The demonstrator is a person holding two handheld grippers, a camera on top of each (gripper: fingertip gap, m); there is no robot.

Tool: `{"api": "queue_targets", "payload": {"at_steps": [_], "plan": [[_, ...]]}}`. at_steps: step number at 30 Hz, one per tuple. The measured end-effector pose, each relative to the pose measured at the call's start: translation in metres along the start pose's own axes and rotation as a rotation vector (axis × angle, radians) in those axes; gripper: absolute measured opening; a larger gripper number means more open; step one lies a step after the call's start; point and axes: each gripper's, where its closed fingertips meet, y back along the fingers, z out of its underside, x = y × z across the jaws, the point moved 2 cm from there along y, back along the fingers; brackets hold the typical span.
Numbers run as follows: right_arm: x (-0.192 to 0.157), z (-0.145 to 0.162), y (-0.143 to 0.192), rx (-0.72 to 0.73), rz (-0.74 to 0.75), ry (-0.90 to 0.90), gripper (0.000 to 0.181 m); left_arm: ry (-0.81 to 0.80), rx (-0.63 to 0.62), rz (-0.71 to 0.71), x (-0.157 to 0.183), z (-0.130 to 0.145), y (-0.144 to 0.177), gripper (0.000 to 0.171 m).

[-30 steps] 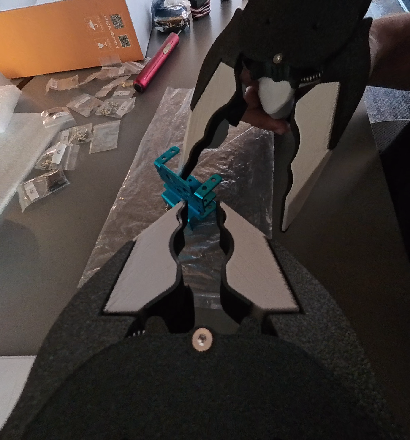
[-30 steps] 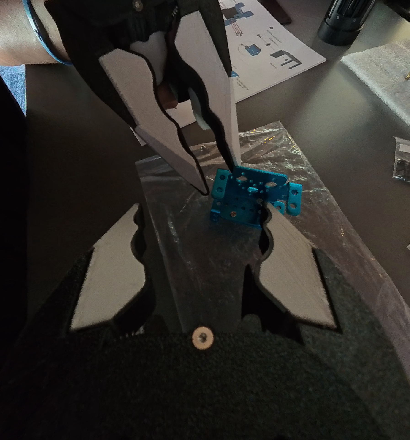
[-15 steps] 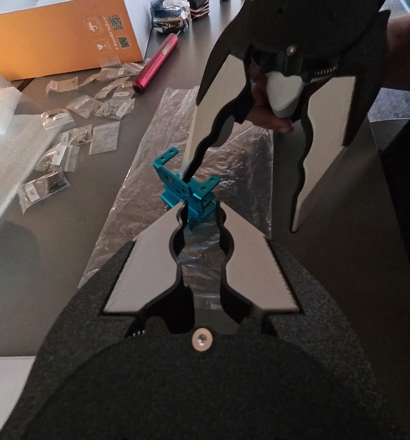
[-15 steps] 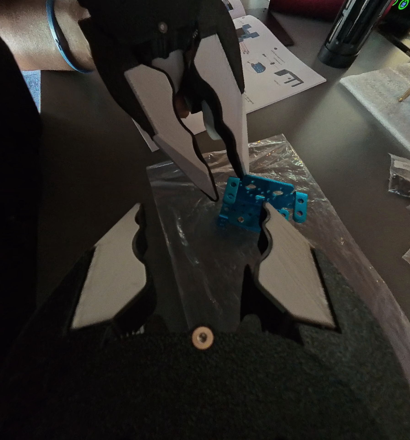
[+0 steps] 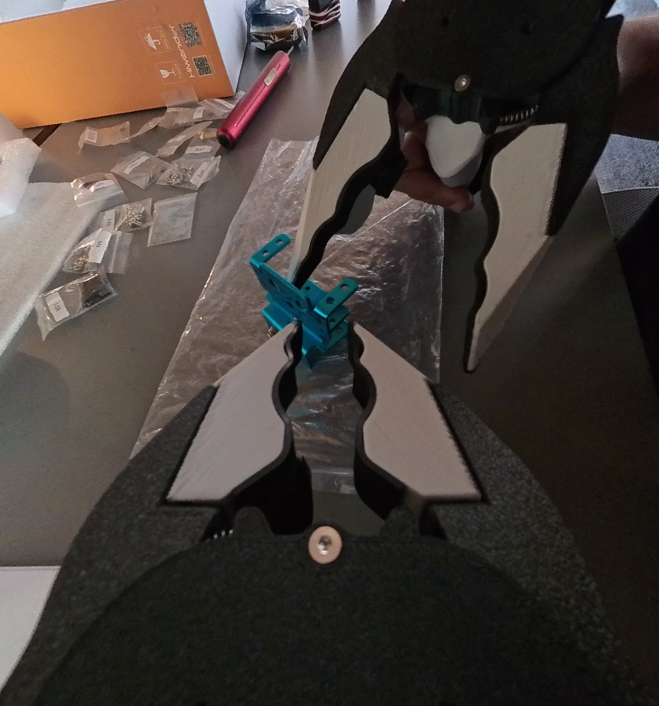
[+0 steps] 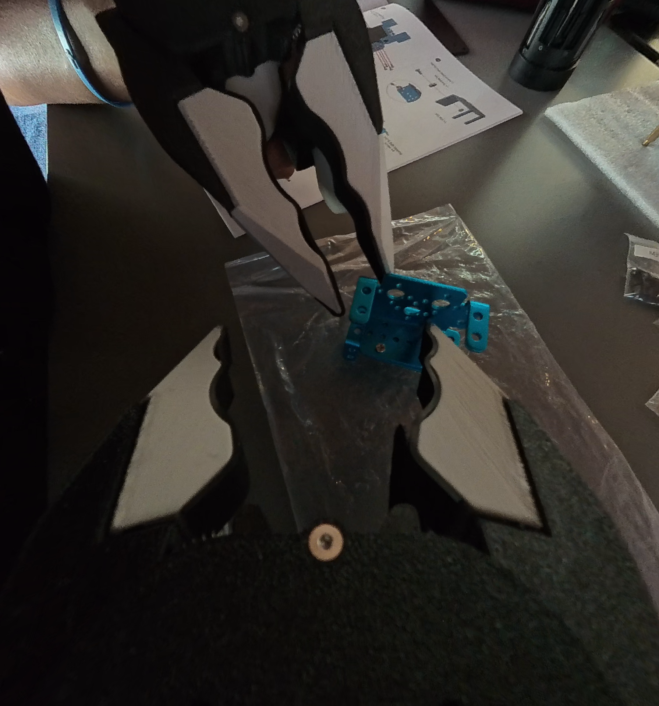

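Note:
A blue metal bracket assembly [image 5: 305, 305] with many holes stands on a clear plastic bag [image 5: 389, 248] on the grey table. My left gripper [image 5: 323, 330] is closed on the near end of the bracket. In the right wrist view it comes down from above [image 6: 358, 292] onto the left flange of the bracket [image 6: 408, 317]. My right gripper [image 6: 326, 330] is wide open, and its right fingertip [image 6: 435, 336] touches the bracket. In the left wrist view the right gripper [image 5: 385, 324] hangs from the top, with one finger tip at the bracket's plate.
An orange box [image 5: 90, 57], a red cylindrical tool [image 5: 255, 99], small bags of screws [image 5: 129, 214] and white foam [image 5: 10, 237] lie to the left. An instruction sheet [image 6: 446, 88], a black cylinder [image 6: 549, 46], more foam [image 6: 626, 153] and bags [image 6: 652, 275] lie beyond. Less than 4 cm separates the two grippers' tips. From either gripper's tips it is about 30 centimetres to the black cylinder [image 6: 549, 46].
The right gripper has shifted slightly to the right and stays open against the bracket. The left gripper and the bracket have hardly moved.

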Motion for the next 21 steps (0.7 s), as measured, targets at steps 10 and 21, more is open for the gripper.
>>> {"api": "queue_targets", "payload": {"at_steps": [10,21], "plan": [[-0.003,-0.001,-0.004,-0.065,-0.011,0.050,0.101,0.001,-0.001,-0.009,-0.003,0.000,-0.003,0.016],[0.002,0.005,0.005,-0.116,0.034,0.085,0.099,-0.012,-0.010,-0.033,-0.006,0.001,-0.002,0.016]]}}
